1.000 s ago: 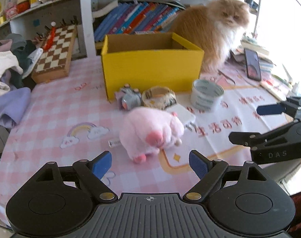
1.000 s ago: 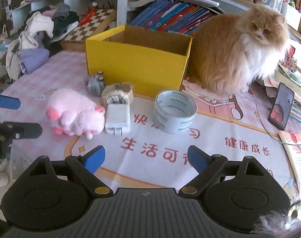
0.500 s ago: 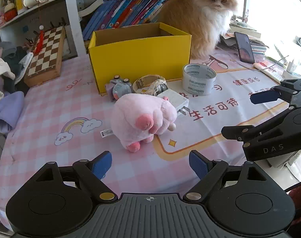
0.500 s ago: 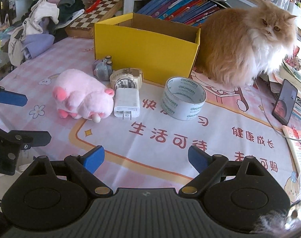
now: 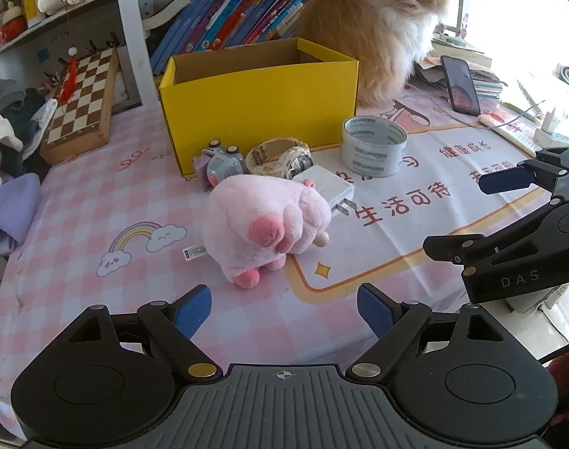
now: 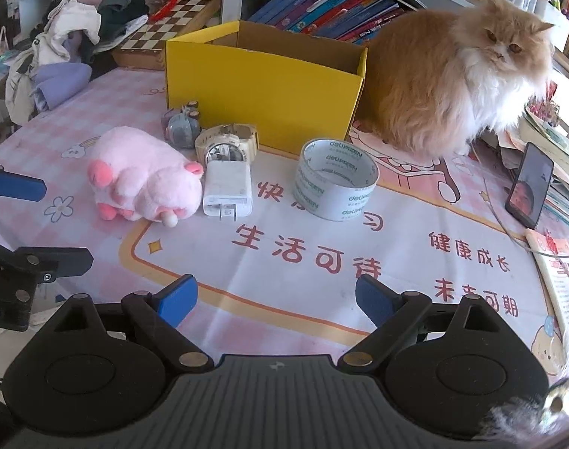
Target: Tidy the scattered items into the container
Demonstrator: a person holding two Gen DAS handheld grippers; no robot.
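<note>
A yellow cardboard box point(image 5: 260, 106) point(image 6: 262, 86) stands open at the back of the table. In front of it lie a small grey toy point(image 5: 222, 164) point(image 6: 181, 129), a cream watch point(image 5: 279, 153) point(image 6: 226, 144), a white charger point(image 5: 323, 187) point(image 6: 228, 189), a tape roll point(image 5: 374, 146) point(image 6: 335, 179) and a pink plush pig point(image 5: 264, 224) point(image 6: 142, 179). My left gripper point(image 5: 284, 310) is open and empty, just short of the pig. My right gripper point(image 6: 275, 301) is open and empty, in front of the charger and tape.
An orange and white cat point(image 5: 378, 26) point(image 6: 456, 82) sits to the right of the box. A phone point(image 5: 460, 86) point(image 6: 529, 187) stands propped at the right. A chessboard point(image 5: 80, 106) and a clothes pile point(image 6: 67, 52) are at the left. Books line the shelf behind.
Both grippers have moved closer to the items, which now look larger. The jaws stay open. The cat has turned its head a little.
</note>
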